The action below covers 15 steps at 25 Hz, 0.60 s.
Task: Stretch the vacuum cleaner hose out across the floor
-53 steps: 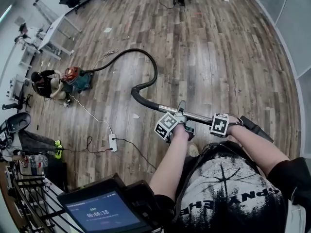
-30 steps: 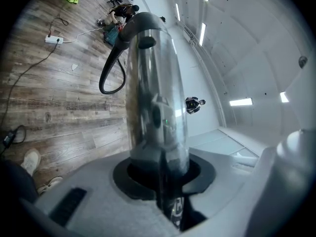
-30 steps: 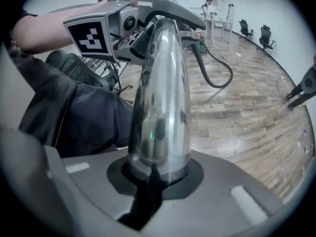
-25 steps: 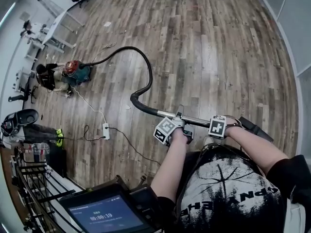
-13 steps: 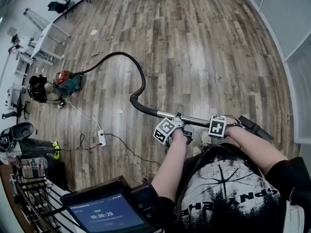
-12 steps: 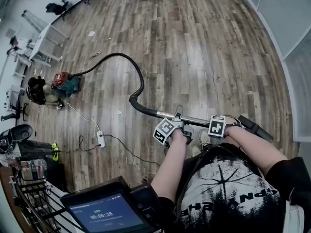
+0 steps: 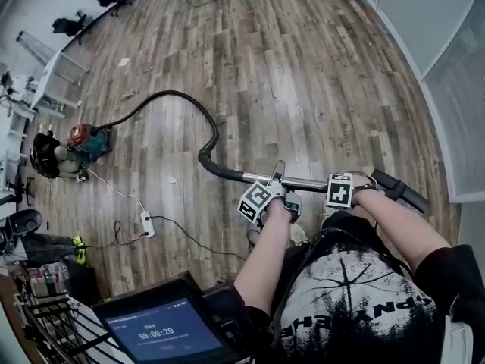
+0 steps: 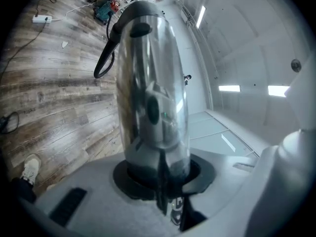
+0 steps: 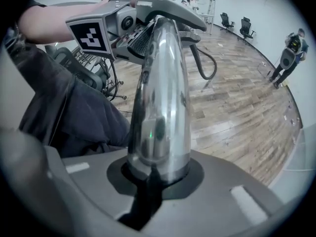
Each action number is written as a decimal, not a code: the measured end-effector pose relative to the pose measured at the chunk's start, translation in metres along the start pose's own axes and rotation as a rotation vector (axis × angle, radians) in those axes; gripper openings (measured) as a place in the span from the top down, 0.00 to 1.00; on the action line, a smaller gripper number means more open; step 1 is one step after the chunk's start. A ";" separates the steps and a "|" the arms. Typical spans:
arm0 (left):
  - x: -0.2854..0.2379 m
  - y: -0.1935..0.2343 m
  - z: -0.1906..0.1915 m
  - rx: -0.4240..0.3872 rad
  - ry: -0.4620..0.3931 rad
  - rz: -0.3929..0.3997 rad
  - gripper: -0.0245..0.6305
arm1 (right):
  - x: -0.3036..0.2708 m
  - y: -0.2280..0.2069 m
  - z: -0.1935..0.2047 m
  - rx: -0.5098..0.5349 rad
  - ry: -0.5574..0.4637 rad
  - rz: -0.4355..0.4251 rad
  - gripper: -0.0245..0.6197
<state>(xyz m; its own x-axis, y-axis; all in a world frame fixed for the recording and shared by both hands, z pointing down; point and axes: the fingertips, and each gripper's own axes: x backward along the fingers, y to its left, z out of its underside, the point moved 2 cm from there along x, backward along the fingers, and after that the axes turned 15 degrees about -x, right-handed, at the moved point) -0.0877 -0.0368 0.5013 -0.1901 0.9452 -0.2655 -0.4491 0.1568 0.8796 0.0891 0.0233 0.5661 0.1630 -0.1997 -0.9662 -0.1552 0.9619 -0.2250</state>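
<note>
Bright even indoor light, ceiling strips [image 8: 229,88] beyond the left gripper [image 8: 159,174] blow out white, chrome wand [image 8: 150,83] in its jaws glares with streaky reflections and goes soft up close in both gripper views, heavy fisheye bend, dark vignetted corners, pale sheen on wood floor [image 7: 303,89] ahead, shadows faint.

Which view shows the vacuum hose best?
Head view: the whole hose shows, curving from the vacuum cleaner to the metal wand. Left gripper view catches one loop behind the wand; right gripper view only a short bend.
</note>
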 end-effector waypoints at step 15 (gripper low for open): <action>-0.042 -0.068 0.086 -0.017 -0.085 -0.064 0.83 | 0.036 -0.055 0.104 0.092 -0.022 -0.037 0.87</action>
<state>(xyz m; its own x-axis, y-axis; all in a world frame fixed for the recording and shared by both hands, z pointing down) 0.0263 -0.0625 0.4862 -0.0864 0.9544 -0.2859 -0.4730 0.2132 0.8549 0.2050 -0.0173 0.5565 0.1881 -0.2322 -0.9543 -0.0587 0.9673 -0.2469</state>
